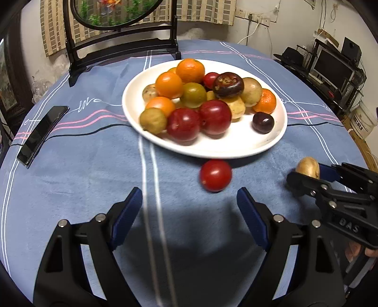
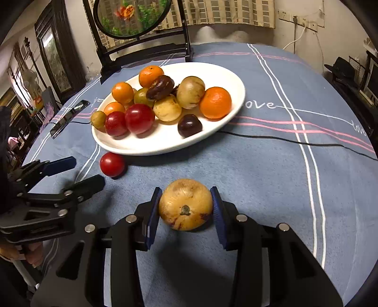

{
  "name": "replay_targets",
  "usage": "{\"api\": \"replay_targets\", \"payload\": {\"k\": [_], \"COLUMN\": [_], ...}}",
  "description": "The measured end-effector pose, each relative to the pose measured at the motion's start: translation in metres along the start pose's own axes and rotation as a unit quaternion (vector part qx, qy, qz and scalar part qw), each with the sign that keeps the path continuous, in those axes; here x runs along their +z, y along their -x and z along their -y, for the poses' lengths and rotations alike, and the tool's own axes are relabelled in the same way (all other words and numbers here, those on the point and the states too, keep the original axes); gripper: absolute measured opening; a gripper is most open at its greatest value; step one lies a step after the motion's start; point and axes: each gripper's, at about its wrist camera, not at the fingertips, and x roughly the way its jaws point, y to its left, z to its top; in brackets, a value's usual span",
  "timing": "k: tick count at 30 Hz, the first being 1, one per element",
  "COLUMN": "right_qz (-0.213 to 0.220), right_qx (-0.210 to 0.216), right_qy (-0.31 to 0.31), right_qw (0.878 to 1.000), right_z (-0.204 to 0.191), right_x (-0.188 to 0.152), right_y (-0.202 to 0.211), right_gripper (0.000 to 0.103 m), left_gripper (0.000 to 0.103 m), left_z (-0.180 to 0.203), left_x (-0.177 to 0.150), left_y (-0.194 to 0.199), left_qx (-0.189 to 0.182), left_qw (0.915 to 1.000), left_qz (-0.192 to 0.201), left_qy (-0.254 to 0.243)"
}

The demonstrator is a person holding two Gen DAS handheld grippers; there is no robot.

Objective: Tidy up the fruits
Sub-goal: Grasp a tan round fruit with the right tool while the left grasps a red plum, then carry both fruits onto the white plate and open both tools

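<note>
right wrist: gripper [image 2: 186,207] around yellowish fruit [image 2: 185,204]

1. A round worktop [image 1: 70,165] is covered by a blue-grey cloth with white, pink and black lines and the word "love" in white script.
2. At its far edge stands a round painted screen [image 2: 132,16] in a dark wooden stand, showing green plants and an orange fish.
3. Behind it hangs a beige checked curtain [image 2: 224,11] against a pale wall.
4. Wall sockets [image 1: 254,17] with white cables plugged in sit to the right of the curtain.
5. Far right, a dark rack [image 1: 330,68] carries a monitor, a speaker and a black hat.
6. A dark-framed cabinet [image 2: 56,54] stands at the left in the right wrist view.
7. A white bucket [image 1: 363,120] stands on the floor at the right.
</note>
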Motion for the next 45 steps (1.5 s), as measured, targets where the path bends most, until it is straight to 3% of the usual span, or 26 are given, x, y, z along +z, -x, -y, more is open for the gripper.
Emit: {"api": "replay_targets", "payload": {"k": [7, 10, 13, 16, 17, 23, 32, 38, 45], "right_qz": [0.007, 0.008, 0.007, 0.005, 0.005, 0.01, 0.03, 0.043, 0.064], "right_qx": [0.011, 0.014, 0.016, 0.016, 0.016, 0.015, 0.015, 0.013, 0.011], "right_qy": [-0.008, -0.01, -0.012, -0.012, -0.012, -0.009, 0.01, 0.031, 0.04], "right_qw": [1.0, 1.0, 1.0, 1.0, 1.0, 1.0, 0.999, 0.999, 0.997], "right_z": [0.008, 0.01, 0.011, 0.011, 0.011, 0.006, -0.011, -0.021, -0.024], "right_x": [-0.004, -0.004, -0.005, -0.006, -0.006, -0.006, 0.001, 0.019, 0.058], "right_y": [0.006, 0.006, 0.006, 0.005, 0.005, 0.012, 0.031, 0.04, 0.039], "right_gripper": [0.041, 0.041, 0.041, 0.041, 0.041, 0.041, 0.041, 0.041, 0.041], "left_gripper": [0.081, 0.065, 0.056, 0.035, 0.033, 0.033, 0.033, 0.033, 0.033], "left_z": [0.014, 0.016, 0.02, 0.023, 0.024, 0.021, 0.014, 0.008, 0.002], "left_x": [0.011, 0.015, 0.017, 0.017, 0.016, 0.009, 0.012, 0.029, 0.061], "left_y": [-0.019, -0.029, -0.033, -0.031, -0.029, -0.015, 0.03, 0.047, 0.041], "left_qx": [0.01, 0.008, 0.022, 0.011, 0.01, 0.004, -0.008, -0.005, 0.004], "left_qw": [0.9999, 0.9997, 0.9996, 0.9997, 0.9996, 0.9996, 0.9995, 0.9988, 0.9985], "left_qz": [-0.008, -0.021, -0.019, -0.018, -0.02, -0.021, 0.02, 0.042, 0.05], "left_qy": [0.002, 0.007, -0.002, -0.013, -0.018, -0.02, -0.024, -0.026, -0.022]}}
